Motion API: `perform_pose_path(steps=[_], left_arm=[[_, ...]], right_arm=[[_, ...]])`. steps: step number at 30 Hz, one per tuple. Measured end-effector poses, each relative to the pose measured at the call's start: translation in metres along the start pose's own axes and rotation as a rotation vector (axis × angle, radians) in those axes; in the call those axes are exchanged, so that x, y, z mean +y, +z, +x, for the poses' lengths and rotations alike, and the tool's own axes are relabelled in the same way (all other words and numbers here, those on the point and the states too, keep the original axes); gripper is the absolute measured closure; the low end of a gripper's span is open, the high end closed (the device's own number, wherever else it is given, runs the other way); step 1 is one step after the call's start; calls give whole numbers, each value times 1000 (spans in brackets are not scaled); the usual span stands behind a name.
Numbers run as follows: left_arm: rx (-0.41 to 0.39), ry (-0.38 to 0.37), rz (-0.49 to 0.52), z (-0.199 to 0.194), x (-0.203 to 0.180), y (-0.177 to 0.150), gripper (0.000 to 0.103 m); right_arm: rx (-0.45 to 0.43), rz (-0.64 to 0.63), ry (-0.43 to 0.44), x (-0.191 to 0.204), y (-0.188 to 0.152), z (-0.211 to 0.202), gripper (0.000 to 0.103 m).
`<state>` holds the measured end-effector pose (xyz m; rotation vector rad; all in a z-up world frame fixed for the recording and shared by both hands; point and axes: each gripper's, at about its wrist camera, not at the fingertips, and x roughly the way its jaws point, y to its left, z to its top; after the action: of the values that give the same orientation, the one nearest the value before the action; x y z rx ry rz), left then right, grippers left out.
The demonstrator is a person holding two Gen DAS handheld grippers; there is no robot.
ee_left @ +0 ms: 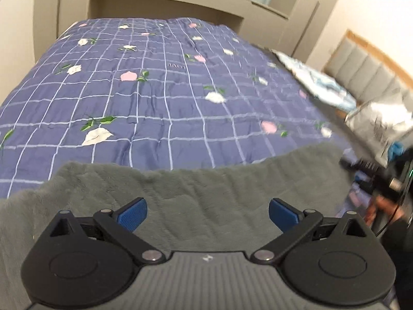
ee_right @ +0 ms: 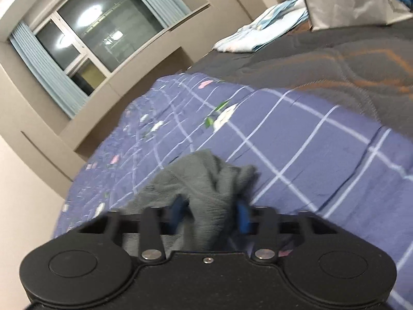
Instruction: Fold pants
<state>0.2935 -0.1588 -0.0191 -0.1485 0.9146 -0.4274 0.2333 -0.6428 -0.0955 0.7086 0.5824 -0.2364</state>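
The grey fleece pants (ee_left: 193, 188) lie flat across the near part of a purple checked bed cover (ee_left: 155, 90) with flower prints. My left gripper (ee_left: 207, 211) hovers just over them, wide open, its blue pads (ee_left: 134, 214) apart with nothing pinched. In the right wrist view a bunched end of the pants (ee_right: 204, 175) rises between the blue pads (ee_right: 242, 214) of my right gripper (ee_right: 210, 211), which is shut on that fabric. The bed cover (ee_right: 296, 155) lies beyond it.
A silver printed bag (ee_right: 348, 0) and a folded light-blue cloth (ee_right: 260, 33) sit at the far side, on a dark grey quilt (ee_right: 322, 64) with orange lines. Both also show at the right, the bag (ee_left: 382, 126) and the cloth (ee_left: 317, 82). A window (ee_right: 103, 31) is in the wall behind.
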Motion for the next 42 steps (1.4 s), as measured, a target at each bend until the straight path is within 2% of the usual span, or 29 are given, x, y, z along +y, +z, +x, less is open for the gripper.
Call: perform_pose_path(steps=[1,3,7,15,20,25,30,33,35,38,42], left_arm=[[-2,2,-16,-5,-1,1,0],[-3,19,-19,-14,-4,4,0],[0,38,-12,-31,-7,3,0],[-35,-47,-113,-75,5,0,0],[-87,-119,-199,-102,21,-12,1],[-89,-142,-275,-110,38,-32,1],[-56,-128,-312,-111,50,-51,1],[-47,-118,-325,-108,55,-56,1],[-43,-114,-337,-104,57,-58,1],[-24,-112,-345,-92,56,-57,1],[-3,-122,-335,-77,51,-52,1]], right_arm=[[-9,-5,4,2,0,-2,75],[-29,-37,5,10,2,-9,79],[-70,-145,10,40,6,-22,81],[-171,-460,103,132,0,-71,82],[-190,-702,180,192,-36,-104,82],[-132,-939,213,236,-96,-119,82],[8,-1191,192,256,-174,-102,82],[100,-1275,180,258,-216,-91,82],[136,-1292,178,255,-232,-85,82],[157,-1237,201,249,-241,-84,72],[161,-1177,276,243,-234,-99,45]])
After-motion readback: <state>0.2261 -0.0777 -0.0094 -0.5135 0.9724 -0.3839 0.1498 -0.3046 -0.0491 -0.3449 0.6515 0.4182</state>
